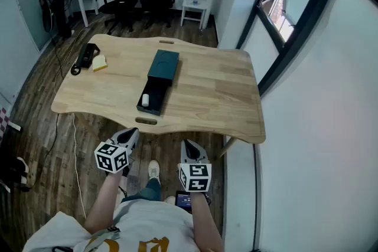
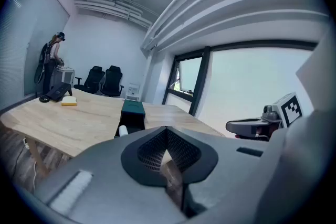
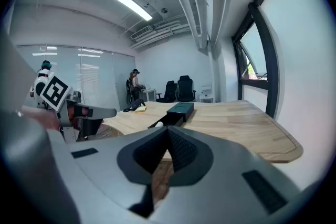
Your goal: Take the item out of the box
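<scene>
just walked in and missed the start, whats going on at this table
A person stands at the near edge of the wooden table with a gripper in each hand. The left gripper and right gripper are both shut, empty, and held short of the table. In the middle lies a dark box with its drawer slid open toward the person, and a small white item sits inside. Nothing has been touched yet.

The surface [image 1: 218, 91] is free left and right of the box [image 1: 160, 71] and along the near edge. A black device [image 1: 87, 55] and a yellow pad [image 1: 100, 63] lie well apart, far left.
</scene>
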Demonstrator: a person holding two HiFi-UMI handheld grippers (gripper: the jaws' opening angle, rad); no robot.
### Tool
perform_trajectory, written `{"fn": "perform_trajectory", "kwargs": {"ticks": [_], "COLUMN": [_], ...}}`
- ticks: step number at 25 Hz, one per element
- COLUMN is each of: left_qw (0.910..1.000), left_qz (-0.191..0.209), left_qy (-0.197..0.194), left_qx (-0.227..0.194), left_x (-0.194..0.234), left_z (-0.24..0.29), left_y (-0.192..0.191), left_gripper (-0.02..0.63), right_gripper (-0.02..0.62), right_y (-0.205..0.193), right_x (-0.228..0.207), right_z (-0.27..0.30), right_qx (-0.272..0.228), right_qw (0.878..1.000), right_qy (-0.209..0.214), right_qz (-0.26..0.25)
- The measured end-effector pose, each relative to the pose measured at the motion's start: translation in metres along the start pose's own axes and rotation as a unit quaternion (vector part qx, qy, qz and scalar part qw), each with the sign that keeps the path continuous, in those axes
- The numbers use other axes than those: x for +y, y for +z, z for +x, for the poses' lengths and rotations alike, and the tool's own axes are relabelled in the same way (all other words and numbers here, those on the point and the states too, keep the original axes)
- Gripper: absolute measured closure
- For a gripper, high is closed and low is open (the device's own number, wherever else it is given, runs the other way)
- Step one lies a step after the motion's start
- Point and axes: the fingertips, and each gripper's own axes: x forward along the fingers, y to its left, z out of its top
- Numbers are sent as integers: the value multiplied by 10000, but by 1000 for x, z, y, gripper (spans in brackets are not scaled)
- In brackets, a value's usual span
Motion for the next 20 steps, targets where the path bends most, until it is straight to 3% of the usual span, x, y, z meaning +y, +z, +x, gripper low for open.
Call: {"fn": "perform_trajectory", "kwargs": {"ticks": [13, 20], "left_qw": [10000, 9998], "left_qz": [45, 154], "left_qy": [-4, 72], "left_qx": [26, 106], "left_x": [10, 45], "left_z": [-2, 22], "left_y": [13, 26], "left_gripper": [604, 604], "right_gripper": [591, 591], "right_y": [3, 8], "right_x": [4, 1], "right_z": [16, 64], "right_qx": [14, 43], "right_qw": [9992, 9989], "right_qy": [132, 186], "right_qz": [366, 420]}}
